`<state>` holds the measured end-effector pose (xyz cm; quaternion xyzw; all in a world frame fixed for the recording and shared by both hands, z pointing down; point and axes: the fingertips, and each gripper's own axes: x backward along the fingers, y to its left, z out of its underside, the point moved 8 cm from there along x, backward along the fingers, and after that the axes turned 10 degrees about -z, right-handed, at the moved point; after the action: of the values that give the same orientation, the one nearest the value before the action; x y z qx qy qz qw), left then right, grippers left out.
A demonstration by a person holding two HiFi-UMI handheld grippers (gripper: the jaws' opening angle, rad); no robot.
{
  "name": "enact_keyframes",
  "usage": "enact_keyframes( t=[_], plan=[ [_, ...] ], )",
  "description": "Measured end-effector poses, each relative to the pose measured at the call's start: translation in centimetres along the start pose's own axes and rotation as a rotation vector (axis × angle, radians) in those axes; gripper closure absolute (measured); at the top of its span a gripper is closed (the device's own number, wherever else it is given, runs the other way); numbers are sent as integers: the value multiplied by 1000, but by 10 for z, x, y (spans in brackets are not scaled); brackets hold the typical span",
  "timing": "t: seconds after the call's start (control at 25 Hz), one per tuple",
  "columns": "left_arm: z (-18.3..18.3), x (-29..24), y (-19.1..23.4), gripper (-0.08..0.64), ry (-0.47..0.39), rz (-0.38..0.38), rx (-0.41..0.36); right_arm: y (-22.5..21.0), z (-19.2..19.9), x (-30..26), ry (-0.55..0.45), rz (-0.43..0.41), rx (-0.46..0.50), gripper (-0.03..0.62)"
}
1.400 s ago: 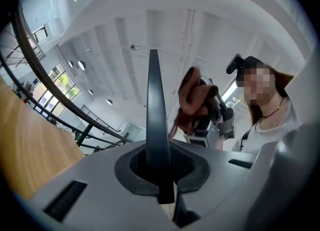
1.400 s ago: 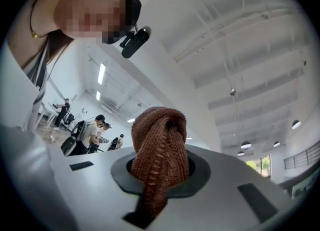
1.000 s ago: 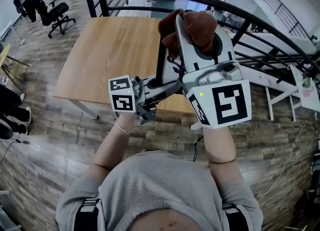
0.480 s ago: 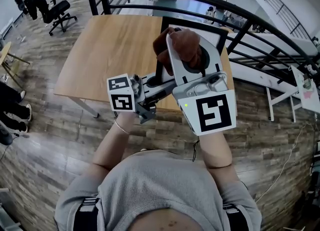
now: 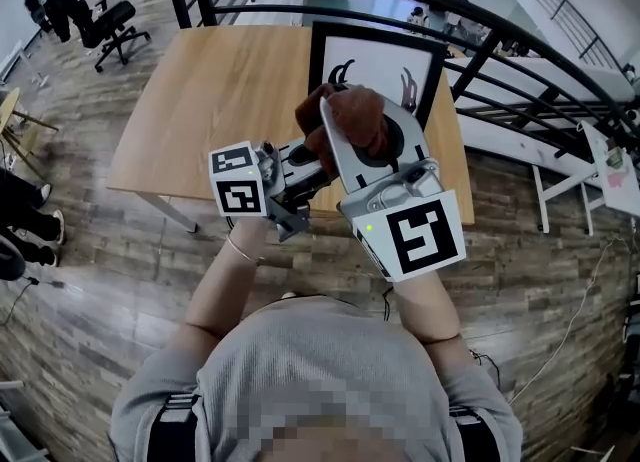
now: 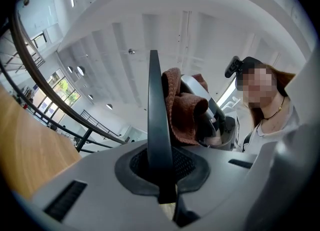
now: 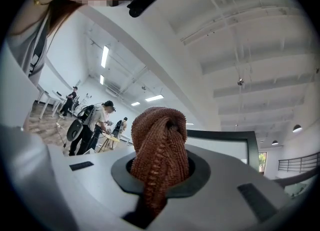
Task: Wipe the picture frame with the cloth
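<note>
Your left gripper (image 5: 305,168) holds the picture frame (image 5: 375,62) upright over the table's (image 5: 215,100) right part, before the railing (image 5: 520,42). Your right gripper (image 5: 348,132), with the cloth (image 5: 362,115), sits just right of the left one.

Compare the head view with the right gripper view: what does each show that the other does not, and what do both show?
Only the head view: the light wooden table, a black office chair, the black drawings on the picture in the black rectangular picture frame, and the left gripper holding that frame at its lower edge. Only the right gripper view: ceiling strip lights and people standing far off. Both: the brown knitted cloth clamped in the right gripper, and the frame.
</note>
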<state>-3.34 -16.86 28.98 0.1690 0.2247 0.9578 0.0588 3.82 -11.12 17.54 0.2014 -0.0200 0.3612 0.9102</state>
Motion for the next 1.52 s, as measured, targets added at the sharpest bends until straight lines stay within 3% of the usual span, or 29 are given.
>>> enact_keyframes(
  t=[0.16, 0.6, 0.92, 1.52],
  plan=[
    [0, 1, 1, 532, -8, -1, -2, 8, 20, 10, 103, -11, -6, 546],
    [0, 2, 3, 532, -20, -6, 24, 15, 27, 24, 59, -23, -88, 546],
    [-3, 3, -1, 532, -36, -25, 2, 33, 36, 40, 88, -78, -108, 546],
    [-2, 5, 3, 532, -40, -80, -13, 44, 60, 58, 117, -153, -242, 546]
  ],
)
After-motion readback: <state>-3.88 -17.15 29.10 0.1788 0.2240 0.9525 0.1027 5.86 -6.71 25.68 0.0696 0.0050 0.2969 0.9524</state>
